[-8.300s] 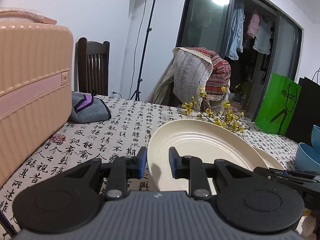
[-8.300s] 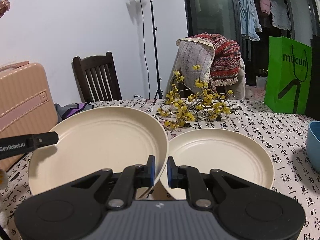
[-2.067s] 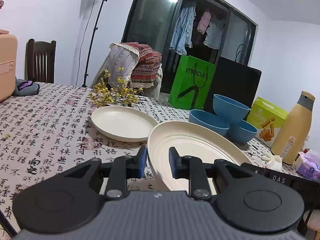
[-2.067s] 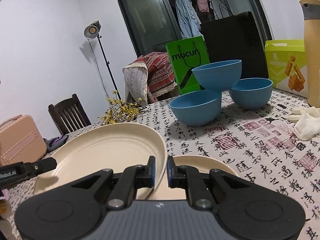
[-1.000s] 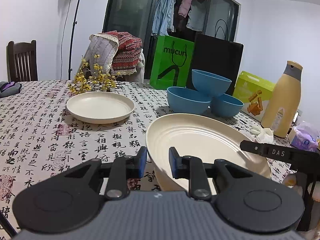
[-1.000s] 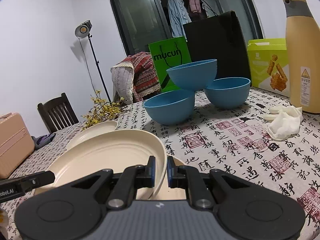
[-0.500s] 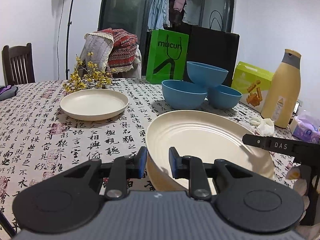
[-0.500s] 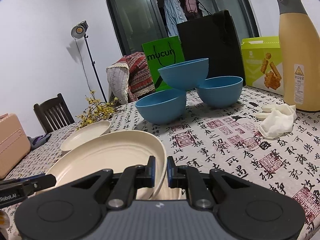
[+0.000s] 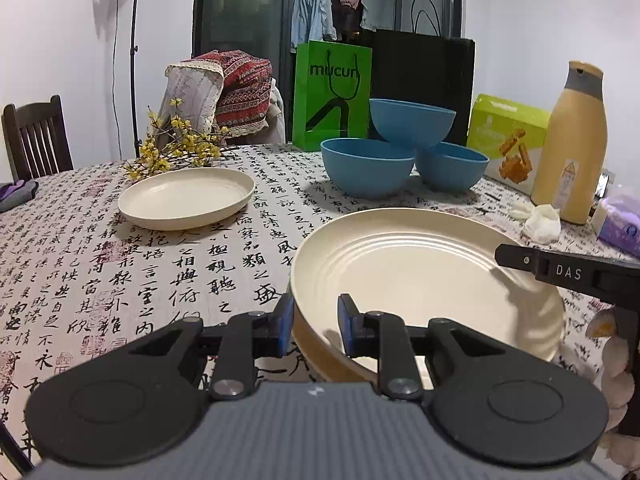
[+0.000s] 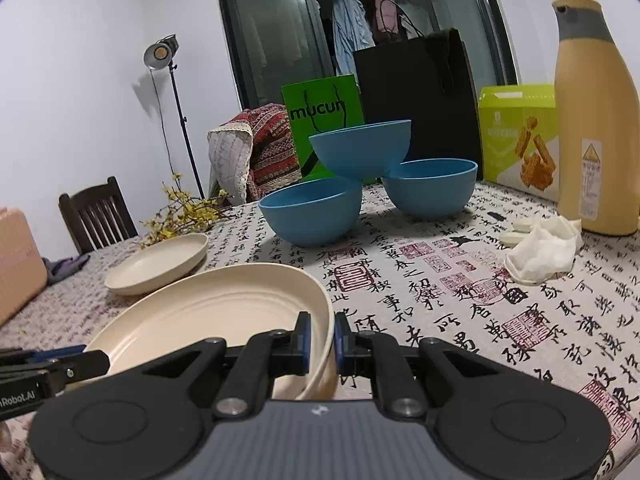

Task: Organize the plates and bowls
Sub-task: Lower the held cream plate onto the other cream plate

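1. Left wrist view: my left gripper [image 9: 312, 322] is clamped on the near rim of the large plate [image 9: 416, 276], one pad outside and one inside the lip. The plate sits low over the tabletop [image 9: 168, 276]; I cannot tell whether its base touches the cloth. My right gripper's arm reaches in to the plate's far right edge. A small plate [image 9: 186, 198] lies well apart to the left, near the yellow flowers [image 9: 172, 152]. Three blue bowls [image 9: 404, 160] stand behind, one perched on the other two.

2. Right wrist view: my right gripper [image 10: 322, 338] is pinched tight on the large plate's right rim, the lip squeezed between the pads. Bowls ahead, a crumpled tissue [image 10: 540, 254] and a tall bottle [image 10: 596, 120] off to the right.

3. Step in hand, as I judge it: I am carrying the large plate with both grippers, about to set it down or stack it with the small plate.

4. Next move calls for keeping both grips level and moving together, then letting go only once the plate rests flat.
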A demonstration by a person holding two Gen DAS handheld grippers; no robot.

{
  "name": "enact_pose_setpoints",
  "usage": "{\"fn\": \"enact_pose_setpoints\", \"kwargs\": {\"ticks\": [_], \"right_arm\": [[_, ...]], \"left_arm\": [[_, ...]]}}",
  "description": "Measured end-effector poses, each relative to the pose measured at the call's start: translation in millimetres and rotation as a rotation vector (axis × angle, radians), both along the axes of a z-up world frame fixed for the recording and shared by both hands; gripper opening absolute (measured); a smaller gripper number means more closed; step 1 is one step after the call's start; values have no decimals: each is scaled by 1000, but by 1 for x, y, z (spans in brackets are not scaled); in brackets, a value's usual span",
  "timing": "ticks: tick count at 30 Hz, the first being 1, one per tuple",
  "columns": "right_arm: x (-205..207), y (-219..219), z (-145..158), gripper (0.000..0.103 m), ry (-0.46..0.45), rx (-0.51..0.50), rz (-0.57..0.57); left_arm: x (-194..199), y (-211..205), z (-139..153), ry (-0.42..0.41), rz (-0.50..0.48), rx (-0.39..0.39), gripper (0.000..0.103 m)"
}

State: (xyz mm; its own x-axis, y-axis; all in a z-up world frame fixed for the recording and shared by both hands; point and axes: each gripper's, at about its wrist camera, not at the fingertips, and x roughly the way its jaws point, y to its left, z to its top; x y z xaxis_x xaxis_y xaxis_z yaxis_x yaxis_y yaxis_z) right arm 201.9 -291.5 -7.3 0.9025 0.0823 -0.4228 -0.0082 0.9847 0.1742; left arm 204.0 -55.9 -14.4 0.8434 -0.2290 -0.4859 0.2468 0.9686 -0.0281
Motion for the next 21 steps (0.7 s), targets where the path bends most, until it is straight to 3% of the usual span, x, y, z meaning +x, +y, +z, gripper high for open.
{"fn": "enact_pose_setpoints", "kwargs": {"ticks": [13,21], "right_arm": [[-3,11,-10,12,-19,-102,7],[-1,12,-15,12,-17,-123,6]], "left_arm": [[-4,-13,-7,-46,19,91,24],[0,-15,-13,-33,27,100,24]]}}
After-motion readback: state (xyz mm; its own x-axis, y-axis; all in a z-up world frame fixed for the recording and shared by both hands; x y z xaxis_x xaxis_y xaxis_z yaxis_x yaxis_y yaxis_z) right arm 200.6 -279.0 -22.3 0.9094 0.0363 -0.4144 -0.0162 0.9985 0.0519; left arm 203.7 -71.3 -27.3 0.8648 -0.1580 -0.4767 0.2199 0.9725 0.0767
